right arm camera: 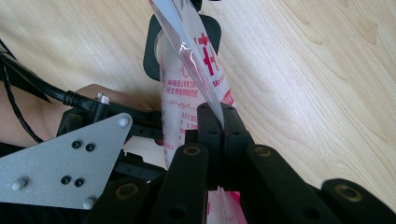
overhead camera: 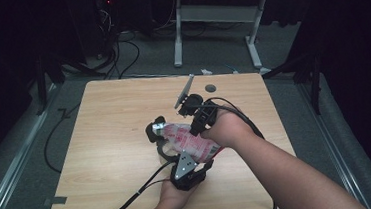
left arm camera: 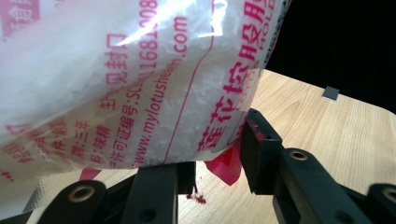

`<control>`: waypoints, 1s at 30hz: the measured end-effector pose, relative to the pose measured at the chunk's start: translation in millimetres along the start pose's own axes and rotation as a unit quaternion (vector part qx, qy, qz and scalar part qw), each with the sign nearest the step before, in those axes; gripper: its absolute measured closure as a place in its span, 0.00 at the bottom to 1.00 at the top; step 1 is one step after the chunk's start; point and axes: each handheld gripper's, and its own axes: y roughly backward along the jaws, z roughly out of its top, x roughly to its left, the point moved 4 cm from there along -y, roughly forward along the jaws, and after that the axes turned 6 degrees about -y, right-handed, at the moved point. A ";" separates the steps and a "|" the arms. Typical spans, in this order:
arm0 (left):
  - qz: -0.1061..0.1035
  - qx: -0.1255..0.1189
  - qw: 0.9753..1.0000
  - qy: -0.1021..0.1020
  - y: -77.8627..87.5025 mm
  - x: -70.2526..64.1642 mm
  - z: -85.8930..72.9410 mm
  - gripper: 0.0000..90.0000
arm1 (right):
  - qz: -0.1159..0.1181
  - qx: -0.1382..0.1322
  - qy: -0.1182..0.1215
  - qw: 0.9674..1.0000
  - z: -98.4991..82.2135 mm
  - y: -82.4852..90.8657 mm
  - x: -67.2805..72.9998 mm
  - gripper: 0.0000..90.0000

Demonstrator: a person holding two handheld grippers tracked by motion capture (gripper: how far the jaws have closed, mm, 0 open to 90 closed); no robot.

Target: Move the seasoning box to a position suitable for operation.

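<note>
One bag: left claw grasps bottom, right claw pinches edge; one table.

The bag carries pink print. Just above the left gripper's jaws runs the web address "www.mylotushealth.com", with part of a number, "1681", and the characters "见封口" higher up. Large characters "莲花控股" climb beside the right-hand jaw. Smaller lines are too blurred to read.

Table: light wood, square top
Round hole: table's twelve o'clock edge
Grey tape: table's eight o'clock corner
Desk frame: white, floor beyond, twelve o'clock
</note>
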 end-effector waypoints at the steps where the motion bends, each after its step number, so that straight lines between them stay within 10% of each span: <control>1: -0.001 0.000 1.000 0.000 -0.1 -0.2 0.2 0.77 | 0.000 -0.001 0.001 1.000 -0.1 0.0 -0.3 1.00; 30: -0.002 -0.007 1.000 0.014 -2.6 2.7 4.3 0.77 | -0.011 0.004 0.009 1.000 8.9 -0.8 -1.3 1.00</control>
